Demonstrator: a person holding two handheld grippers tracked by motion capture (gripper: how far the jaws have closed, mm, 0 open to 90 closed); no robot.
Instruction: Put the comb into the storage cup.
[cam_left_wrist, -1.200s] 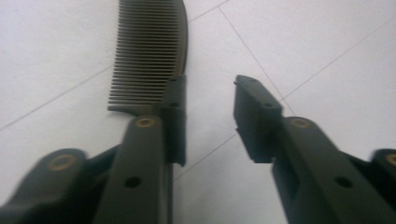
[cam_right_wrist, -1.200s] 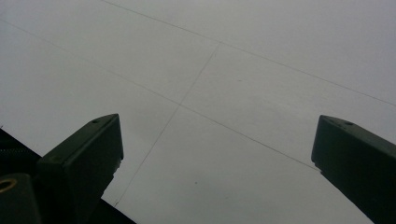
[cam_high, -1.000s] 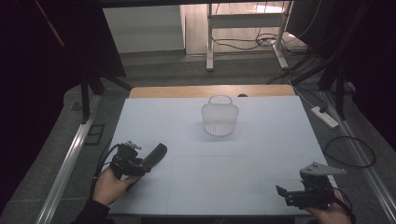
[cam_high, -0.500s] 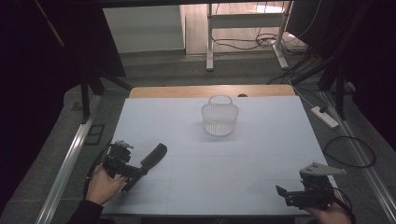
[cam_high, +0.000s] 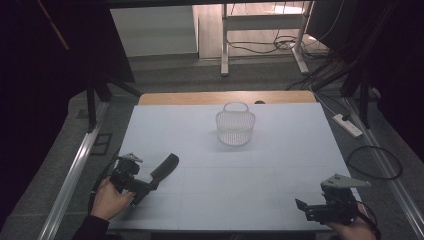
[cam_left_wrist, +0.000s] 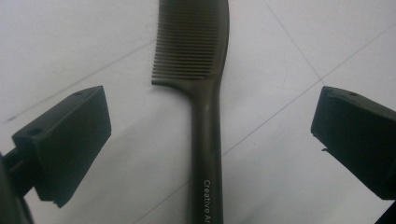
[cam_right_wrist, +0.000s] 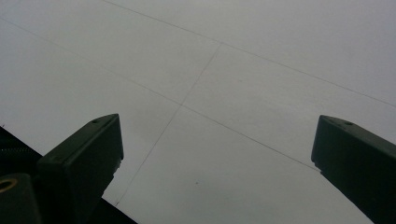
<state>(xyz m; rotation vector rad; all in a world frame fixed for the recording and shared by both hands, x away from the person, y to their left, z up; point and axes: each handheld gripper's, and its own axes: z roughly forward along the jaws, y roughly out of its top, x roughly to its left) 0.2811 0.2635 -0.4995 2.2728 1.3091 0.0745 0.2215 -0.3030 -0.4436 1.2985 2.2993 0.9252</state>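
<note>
Comb, black with a long handle, lies flat on the white surface at about eight o'clock from the surface's middle, its toothed end pointing toward one o'clock in the high view. In the left gripper view the handle runs up between the two jaws of the left tongs, which stand wide apart with bare surface showing on either side of the handle; neither jaw touches it. Pale lettering marks the handle near the bottom edge of that view. In the high view a hand grips the left tongs at the comb's handle end. Farther out, a white wire basket with its handle raised stands upright at twelve o'clock, well apart from the comb. At five o'clock, near the surface's corner, the right tongs hang over bare surface, jaws spread wide and holding nothing.
</note>
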